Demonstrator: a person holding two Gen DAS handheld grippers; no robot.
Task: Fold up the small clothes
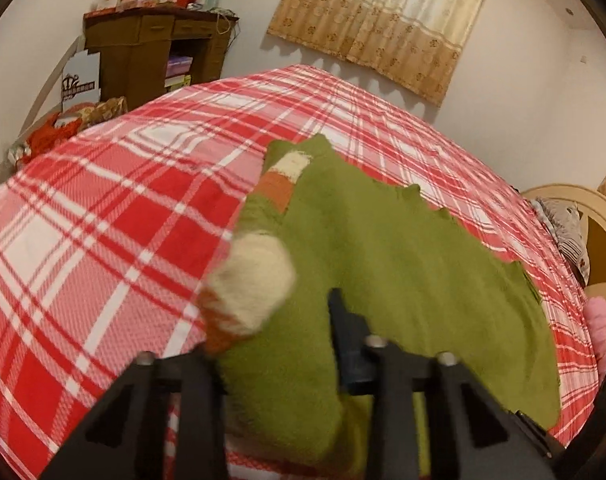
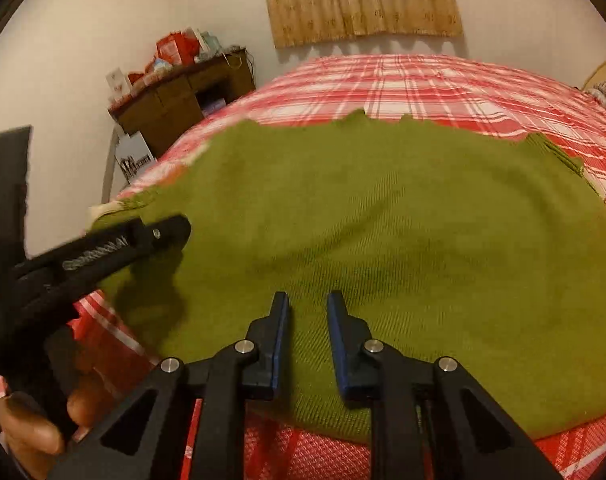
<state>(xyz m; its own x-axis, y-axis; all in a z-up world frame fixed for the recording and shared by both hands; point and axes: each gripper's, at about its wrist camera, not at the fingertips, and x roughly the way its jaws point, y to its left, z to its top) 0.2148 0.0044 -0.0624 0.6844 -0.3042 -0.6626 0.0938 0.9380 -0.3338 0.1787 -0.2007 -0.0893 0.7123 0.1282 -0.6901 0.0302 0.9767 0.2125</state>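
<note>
Lying under right claw (image 2: pixel 307 320) | green sweater (image 2: pixel 383 220) | jaws parted

White walls (image 1: pixel 523 92), beige curtain (image 1: pixel 383 20), brown cluttered cabinet (image 1: pixel 151 52), plaid bed (image 1: pixel 103 220)

A: What does your left hand-held gripper (image 1: pixel 299 328) hold?

B: You've clamped a fold of the green sweater (image 1: pixel 403 264); its cream-and-orange cuff (image 1: pixel 251 280) bunches just left of your finger.

A: And beneath the sweater?

B: The red plaid bed (image 1: pixel 103 232).
</note>
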